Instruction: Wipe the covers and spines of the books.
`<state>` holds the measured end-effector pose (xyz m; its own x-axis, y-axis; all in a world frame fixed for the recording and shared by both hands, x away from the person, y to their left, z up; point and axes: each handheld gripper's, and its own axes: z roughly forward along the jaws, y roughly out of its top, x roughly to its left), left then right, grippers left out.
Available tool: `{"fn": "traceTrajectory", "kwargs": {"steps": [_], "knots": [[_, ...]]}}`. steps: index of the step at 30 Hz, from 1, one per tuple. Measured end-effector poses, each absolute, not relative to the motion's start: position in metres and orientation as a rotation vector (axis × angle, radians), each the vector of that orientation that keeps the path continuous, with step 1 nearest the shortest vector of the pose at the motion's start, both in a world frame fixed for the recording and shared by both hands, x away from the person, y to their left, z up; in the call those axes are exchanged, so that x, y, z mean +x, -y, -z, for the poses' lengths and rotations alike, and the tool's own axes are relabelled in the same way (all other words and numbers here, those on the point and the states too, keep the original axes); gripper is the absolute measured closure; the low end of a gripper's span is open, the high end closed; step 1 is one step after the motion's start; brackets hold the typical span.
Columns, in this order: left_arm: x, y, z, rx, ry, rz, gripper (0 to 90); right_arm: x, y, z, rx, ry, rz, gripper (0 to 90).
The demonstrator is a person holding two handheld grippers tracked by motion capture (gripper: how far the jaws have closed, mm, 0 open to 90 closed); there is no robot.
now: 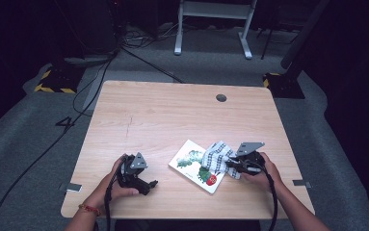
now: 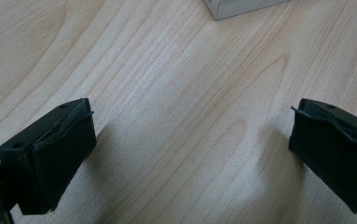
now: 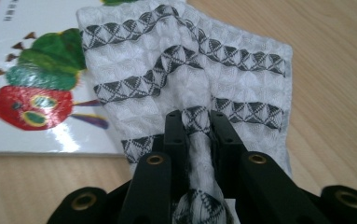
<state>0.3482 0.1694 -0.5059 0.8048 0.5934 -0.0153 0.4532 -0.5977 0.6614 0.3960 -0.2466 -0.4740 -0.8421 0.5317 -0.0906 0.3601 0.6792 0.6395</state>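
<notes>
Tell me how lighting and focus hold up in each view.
High view: table lit, surroundings dark. Left gripper view: sharp wood grain, soft shadows beside the open left gripper. Right gripper view: cloth crisp, book slightly blurred, glossy.

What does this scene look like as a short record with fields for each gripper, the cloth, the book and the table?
left gripper: open, fingers wide apart over bare wood, holding nothing
right gripper: shut on the patterned cloth
patterned cloth: white with grey bands, bunched, lying partly over the book
picture book: flat on the table, caterpillar cover facing up
table: light wood, round grommet hole near the far edge
</notes>
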Motion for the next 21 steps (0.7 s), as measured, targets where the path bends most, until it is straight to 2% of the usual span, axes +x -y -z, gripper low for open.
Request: {"fn": "traceTrajectory", "kwargs": {"steps": [7,13,17,21], "knots": [[0.348,-0.169,0.506,2.313,-0.766,-0.269,0.4,0.402,0.215,0.469,0.630,-2.629,-0.899,80.0],[0.348,-0.169,0.506,2.313,-0.767,-0.270,0.4,0.424,0.154,0.470,0.562,-2.682,-0.920,79.1],[0.349,-0.169,0.506,2.314,-0.766,-0.270,0.4,0.440,0.129,0.470,0.597,-2.676,-0.939,79.1],[0.348,-0.169,0.506,2.313,-0.766,-0.269,0.4,0.434,0.108,0.470,0.528,-2.698,-0.962,79.7]]}}
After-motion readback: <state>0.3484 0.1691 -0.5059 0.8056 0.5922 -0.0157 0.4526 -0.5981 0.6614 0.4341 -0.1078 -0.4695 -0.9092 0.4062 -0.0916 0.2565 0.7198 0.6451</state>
